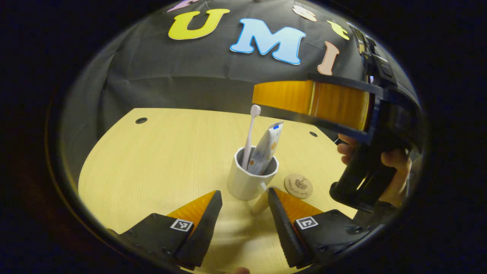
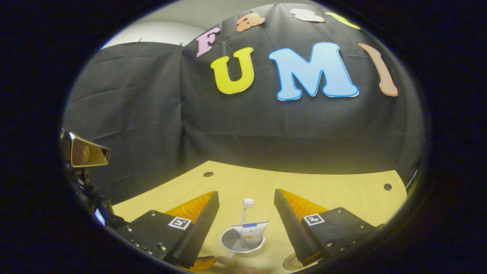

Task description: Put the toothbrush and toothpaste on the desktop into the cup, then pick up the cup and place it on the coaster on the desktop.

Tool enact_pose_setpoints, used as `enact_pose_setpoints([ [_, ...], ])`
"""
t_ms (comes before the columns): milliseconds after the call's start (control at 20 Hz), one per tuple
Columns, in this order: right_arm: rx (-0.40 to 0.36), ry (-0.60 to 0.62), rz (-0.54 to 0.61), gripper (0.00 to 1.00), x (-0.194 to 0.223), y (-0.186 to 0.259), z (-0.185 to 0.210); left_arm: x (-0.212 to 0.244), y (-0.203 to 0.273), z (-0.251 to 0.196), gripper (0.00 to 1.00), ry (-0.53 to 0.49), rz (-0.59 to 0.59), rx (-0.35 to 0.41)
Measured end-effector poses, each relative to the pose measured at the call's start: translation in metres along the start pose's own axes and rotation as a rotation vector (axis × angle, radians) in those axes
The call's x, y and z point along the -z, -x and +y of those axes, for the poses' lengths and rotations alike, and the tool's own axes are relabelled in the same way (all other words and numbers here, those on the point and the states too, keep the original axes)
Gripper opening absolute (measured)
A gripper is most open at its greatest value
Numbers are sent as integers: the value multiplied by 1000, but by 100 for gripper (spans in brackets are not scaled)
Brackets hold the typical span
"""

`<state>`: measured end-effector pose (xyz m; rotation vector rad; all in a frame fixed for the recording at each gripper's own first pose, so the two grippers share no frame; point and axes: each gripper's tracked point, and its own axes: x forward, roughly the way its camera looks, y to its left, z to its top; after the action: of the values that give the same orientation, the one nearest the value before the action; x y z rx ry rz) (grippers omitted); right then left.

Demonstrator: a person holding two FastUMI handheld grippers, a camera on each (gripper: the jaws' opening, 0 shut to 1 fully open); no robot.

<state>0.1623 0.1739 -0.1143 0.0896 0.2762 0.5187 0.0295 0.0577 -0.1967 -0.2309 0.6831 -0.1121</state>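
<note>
A white cup (image 1: 247,182) stands on the wooden table (image 1: 152,160) with a pale toothbrush (image 1: 251,127) and a toothpaste tube (image 1: 267,146) upright in it. My left gripper (image 1: 243,195) is open just in front of the cup, and the cup's handle (image 1: 261,202) points into the gap beside one finger. A round wooden coaster (image 1: 298,185) lies right of the cup. A hand holds my right gripper (image 1: 289,98) up above the cup. In the right gripper view, that gripper (image 2: 246,194) is open, looking down on the cup (image 2: 243,243), toothbrush (image 2: 247,205), toothpaste (image 2: 250,232) and coaster (image 2: 291,262).
Small round holes (image 1: 141,120) mark the table near its far edge. The black cloth wall rises close behind the table. In the right gripper view, a camera on a stand (image 2: 85,153) is at the far left.
</note>
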Motion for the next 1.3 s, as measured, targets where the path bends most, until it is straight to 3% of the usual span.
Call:
enact_pose_setpoints([
  [450, 145, -52, -30, 91, -33, 55, -60, -5, -16, -29, 83, -29, 54, 14],
  [700, 221, -17, -41, 91, -40, 90, -89, -3, -32, -36, 81, 26, 112, -3],
  [750, 234, -8, -36, 91, -40, 97, -92, 0, -35, -35, 84, 31, 128, -18],
  [1100, 248, 0, 13, 91, -26, 129, -103, 14, -52, -22, 82, 113, 246, -132],
  [1300, 248, -20, 46, 91, -14, 142, -111, 21, -65, -20, 80, 157, 314, -151],
])
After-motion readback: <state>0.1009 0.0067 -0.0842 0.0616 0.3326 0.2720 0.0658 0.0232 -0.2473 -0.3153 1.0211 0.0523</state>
